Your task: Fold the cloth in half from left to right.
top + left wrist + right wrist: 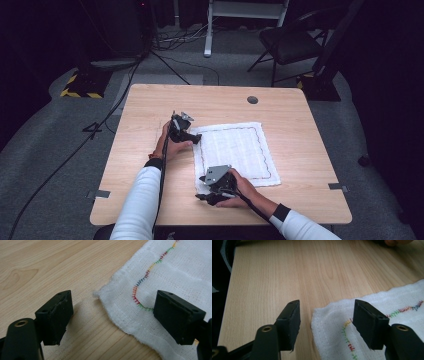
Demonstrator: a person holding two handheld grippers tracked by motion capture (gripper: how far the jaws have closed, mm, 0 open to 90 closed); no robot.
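no brand, label or writing is legible anywhere. the white cloth (235, 152) lies flat at the centre of the table (150, 105) in the high view. the left gripper (112, 315) straddles one cloth corner, jaws wide and holding nothing. the right gripper (325, 323) does likewise at another corner. the gripper views reveal multicoloured stitching (147, 272); from above it reads as a reddish line.
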